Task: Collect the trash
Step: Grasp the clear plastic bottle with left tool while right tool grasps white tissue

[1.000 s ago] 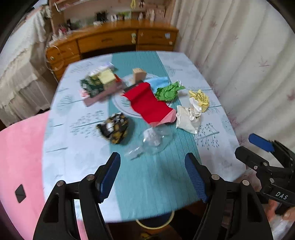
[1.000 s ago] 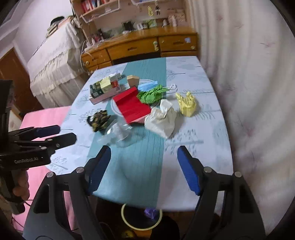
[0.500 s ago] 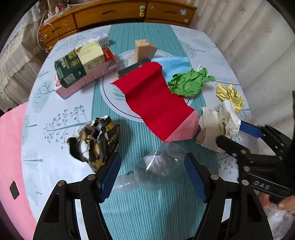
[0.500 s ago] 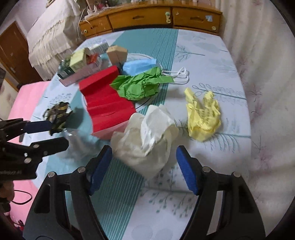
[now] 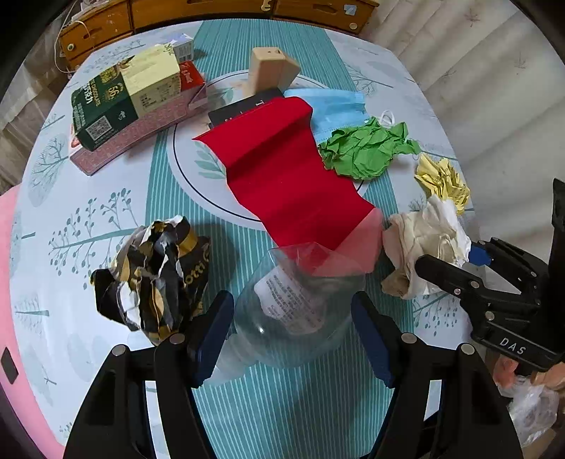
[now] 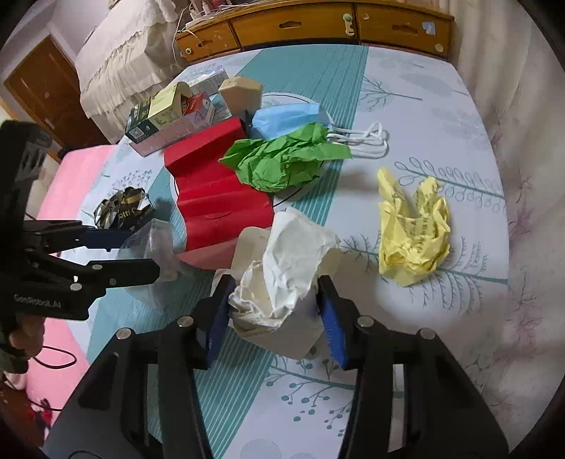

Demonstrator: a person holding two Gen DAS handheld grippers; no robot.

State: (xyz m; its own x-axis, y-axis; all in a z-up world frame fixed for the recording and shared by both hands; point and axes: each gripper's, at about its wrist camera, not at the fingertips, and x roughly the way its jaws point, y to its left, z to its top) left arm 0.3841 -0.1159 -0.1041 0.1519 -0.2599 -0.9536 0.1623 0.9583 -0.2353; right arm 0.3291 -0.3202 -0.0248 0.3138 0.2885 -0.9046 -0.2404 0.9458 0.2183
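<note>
A crushed clear plastic bottle (image 5: 296, 303) lies on the teal striped tablecloth, and my left gripper (image 5: 293, 328) stands open around it, a blue pad on each side. A crumpled white paper wad (image 6: 282, 268) sits between the pads of my right gripper (image 6: 273, 310), whose jaws are closing and touch it on both sides. The left wrist view shows the same wad (image 5: 423, 240) at its right edge. A black and gold wrapper (image 5: 155, 279) lies just left of the bottle. Red folded card (image 5: 282, 176), green paper (image 5: 367, 151) and yellow paper (image 6: 413, 229) lie farther back.
A blue face mask (image 6: 286, 116), a tan box (image 5: 272, 70) and several cartons (image 5: 123, 102) crowd the far half of the table (image 6: 441, 116). A wooden dresser (image 6: 317, 24) stands behind it, a curtain on the right, a pink surface (image 6: 74, 176) on the left.
Both grippers came down toward the table. The left one now straddles the bottle. The right one's jaws narrowed onto the white paper wad.
</note>
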